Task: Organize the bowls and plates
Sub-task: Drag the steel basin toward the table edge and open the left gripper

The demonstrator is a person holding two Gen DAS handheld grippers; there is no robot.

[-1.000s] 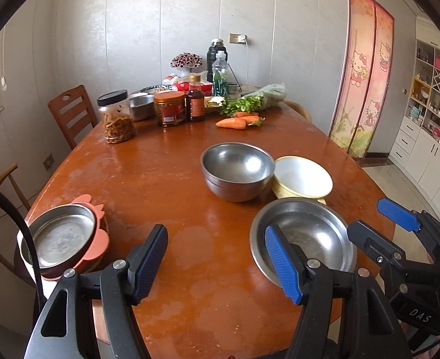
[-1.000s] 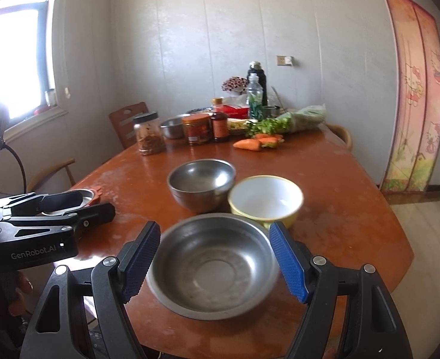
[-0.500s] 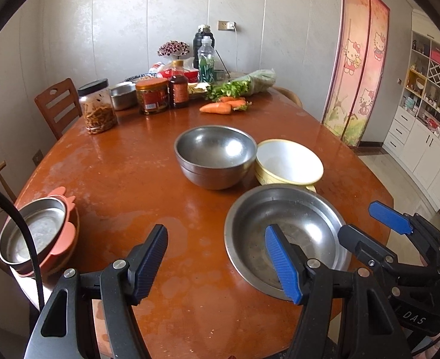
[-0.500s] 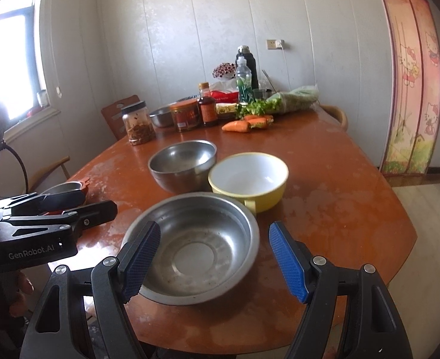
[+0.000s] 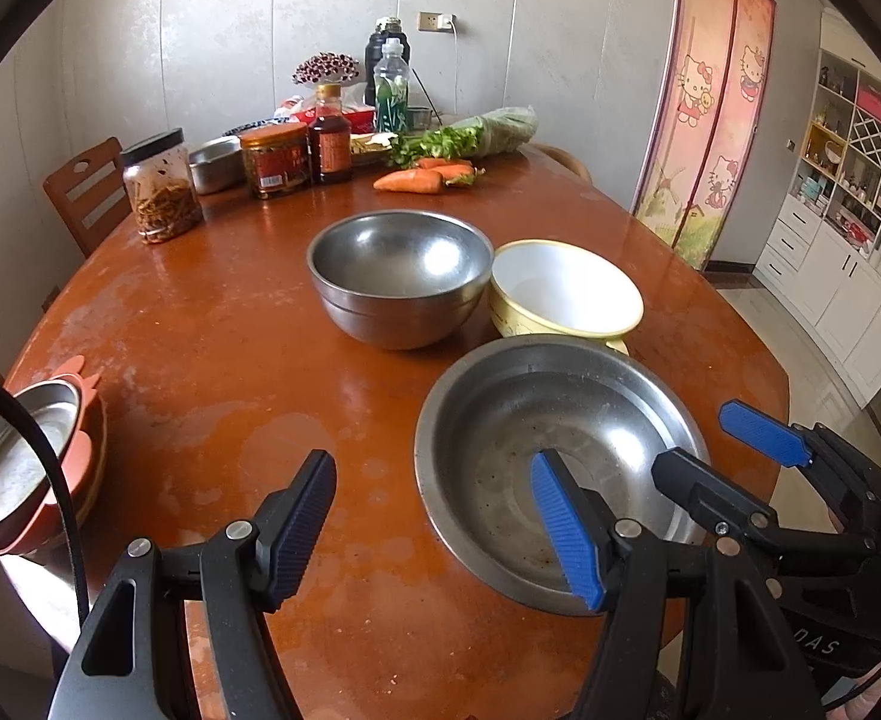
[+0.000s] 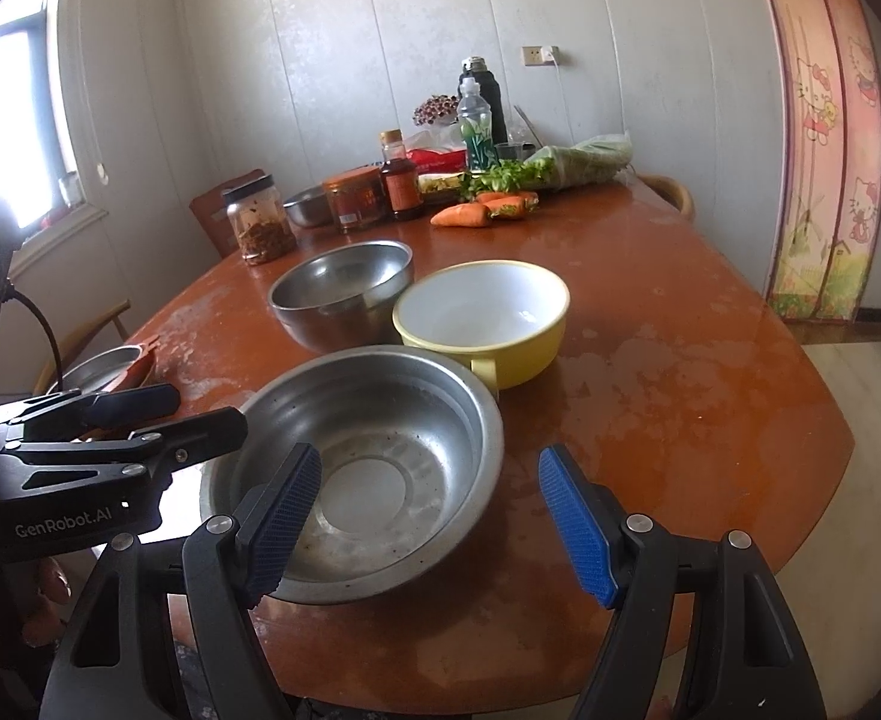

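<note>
Left wrist view: the round brown table [image 5: 230, 360] carries, from its left edge to its right, one stack of dishes [image 5: 26, 468], namely a steel bowl nested in a pink one, overhanging the near left edge; one deep steel bowl [image 5: 401, 288] at the middle; one yellow bowl [image 5: 566, 294], white inside, touching the deep bowl's right side; and one wide shallow steel basin [image 5: 560, 456] at the near right edge, its rim overlapping the yellow bowl's handle from this angle. That makes four steel or enamel vessels in the open, plus the pink one under the stack.

At the far edge stand one clear jar [image 5: 161, 186] with a black lid, one small steel pan [image 5: 218, 165], one red-labelled jar [image 5: 275, 159], one dark sauce bottle [image 5: 329, 144], one clear drink bottle [image 5: 392, 93] and one black flask [image 5: 380, 45]. Two carrots [image 5: 422, 177] lie beside one bundle of greens [image 5: 476, 135].

The left gripper [image 5: 434, 528] hangs over the near edge with its jaws apart and nothing between them; its right finger overlaps the basin's left rim in the picture. The right gripper [image 6: 428, 516] is likewise spread wide and empty, above the basin's near right rim, not pressing on it.

One wooden chair [image 5: 83, 192] stands behind the far left edge.
</note>
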